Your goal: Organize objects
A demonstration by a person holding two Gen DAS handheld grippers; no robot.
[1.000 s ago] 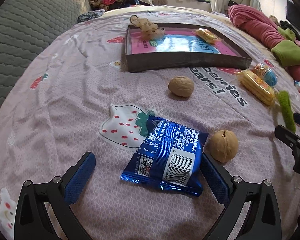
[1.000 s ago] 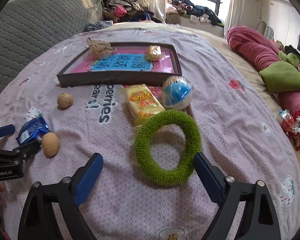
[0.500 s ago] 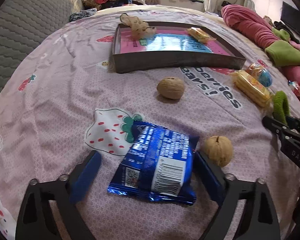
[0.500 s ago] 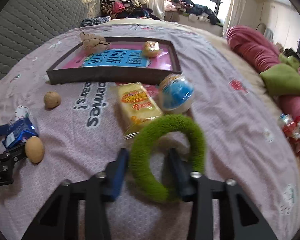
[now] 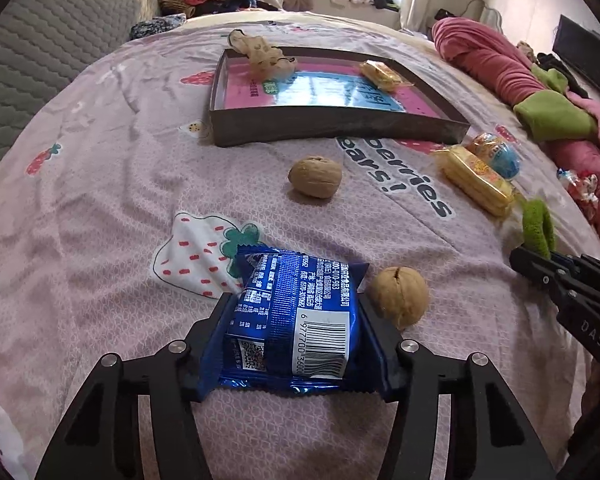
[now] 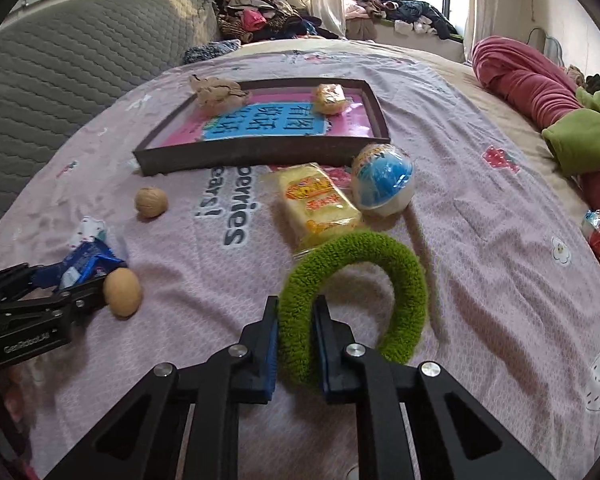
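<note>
My left gripper (image 5: 294,336) is shut on a blue snack packet (image 5: 296,320), lifted slightly off the pink bedsheet. A walnut (image 5: 398,300) lies just right of it, another walnut (image 5: 315,176) farther ahead. My right gripper (image 6: 295,336) is shut on the left side of a green fuzzy ring (image 6: 356,296), tilted up off the sheet. The shallow dark tray (image 5: 336,126) with a pink and blue bottom lies beyond, holding a beige cloth bundle (image 5: 262,54) and a yellow snack (image 5: 382,74). The tray (image 6: 260,156) also shows in the right wrist view.
A yellow cracker pack (image 6: 318,204) and a blue and white ball (image 6: 384,184) lie in front of the tray. A grey quilted headboard (image 6: 60,64) stands at left. Red and green bedding (image 6: 556,100) lies along the right. A small wrapped candy (image 6: 598,232) lies at the right.
Both grippers went from wide open to shut: the left closed on the blue packet, the right closed on the green ring and raised its near side.
</note>
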